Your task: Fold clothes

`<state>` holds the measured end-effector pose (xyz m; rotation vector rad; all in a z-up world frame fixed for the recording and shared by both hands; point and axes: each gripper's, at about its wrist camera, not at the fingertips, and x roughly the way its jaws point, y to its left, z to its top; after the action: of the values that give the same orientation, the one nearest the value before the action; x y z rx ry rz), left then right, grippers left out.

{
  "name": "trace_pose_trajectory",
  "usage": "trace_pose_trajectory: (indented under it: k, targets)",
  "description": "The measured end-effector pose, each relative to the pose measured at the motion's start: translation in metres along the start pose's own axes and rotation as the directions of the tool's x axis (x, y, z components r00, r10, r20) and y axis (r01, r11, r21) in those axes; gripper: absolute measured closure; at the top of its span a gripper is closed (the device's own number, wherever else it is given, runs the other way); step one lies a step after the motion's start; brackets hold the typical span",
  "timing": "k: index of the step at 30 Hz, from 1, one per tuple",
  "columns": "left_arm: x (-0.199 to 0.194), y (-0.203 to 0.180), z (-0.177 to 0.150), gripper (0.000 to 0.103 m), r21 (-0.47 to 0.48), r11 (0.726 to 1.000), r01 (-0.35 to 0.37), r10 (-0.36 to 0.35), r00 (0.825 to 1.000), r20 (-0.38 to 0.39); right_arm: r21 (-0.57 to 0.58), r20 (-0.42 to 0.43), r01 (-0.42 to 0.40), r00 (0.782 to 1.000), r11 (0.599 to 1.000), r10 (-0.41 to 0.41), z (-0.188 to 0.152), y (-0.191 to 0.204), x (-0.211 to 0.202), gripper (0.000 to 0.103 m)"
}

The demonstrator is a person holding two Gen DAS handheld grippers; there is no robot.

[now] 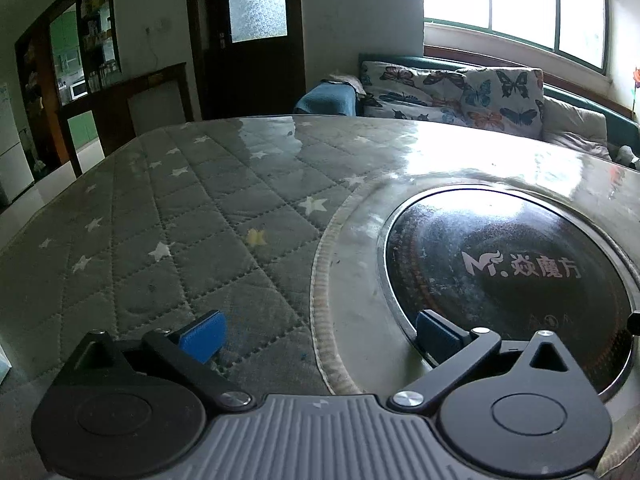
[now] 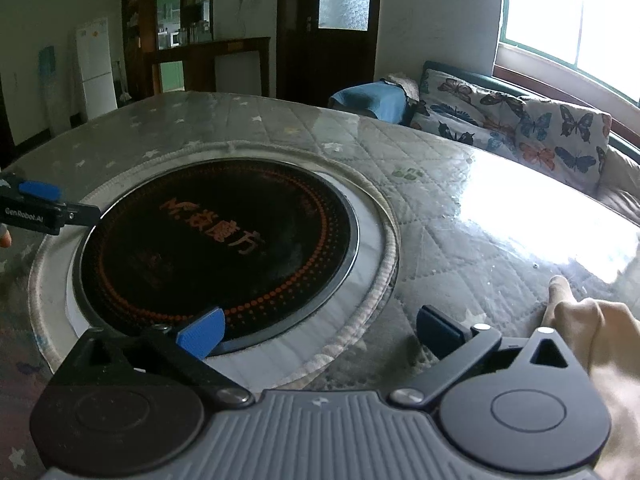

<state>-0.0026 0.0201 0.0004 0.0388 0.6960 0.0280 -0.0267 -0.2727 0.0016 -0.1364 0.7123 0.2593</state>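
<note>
A beige garment (image 2: 592, 332) lies on the table at the lower right of the right wrist view, beside the right finger of my right gripper (image 2: 320, 334). That gripper is open and empty, low over the edge of the round black cooktop (image 2: 216, 252). My left gripper (image 1: 320, 336) is open and empty, hovering over the quilted star-patterned table cover (image 1: 168, 216) next to the cooktop (image 1: 512, 280). The left gripper also shows at the left edge of the right wrist view (image 2: 36, 200). No clothing shows in the left wrist view.
The cover lies under a glossy clear sheet (image 2: 500, 216). A sofa with butterfly cushions (image 1: 460, 92) and a blue cloth (image 2: 372, 98) stand beyond the far table edge. A dark door (image 1: 252, 36), cabinets and a white fridge (image 2: 96, 68) are behind.
</note>
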Motion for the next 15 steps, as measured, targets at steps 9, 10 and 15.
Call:
trace_pose_trajectory:
  k: [9,10,15]
  targets:
    - [0.0015,0.0005,-0.0005,0.000,-0.003,1.000,0.002,-0.002,1.000,0.000,-0.008,-0.003,0.006,1.000,1.000,-0.006,-0.0001,0.0016,0.0013,0.000]
    - [0.0016,0.0005,-0.0005,0.000,-0.002,1.000,0.002,-0.002,1.000,0.000,-0.009,-0.002,0.006,1.000,1.000,-0.006,-0.0003,0.0013,0.0010,0.000]
    - [0.0020,0.0000,-0.0004,0.000,-0.002,1.000,0.002,-0.002,1.000,0.000,-0.008,-0.002,0.005,1.000,1.000,-0.005,-0.0006,0.0008,0.0015,0.000]
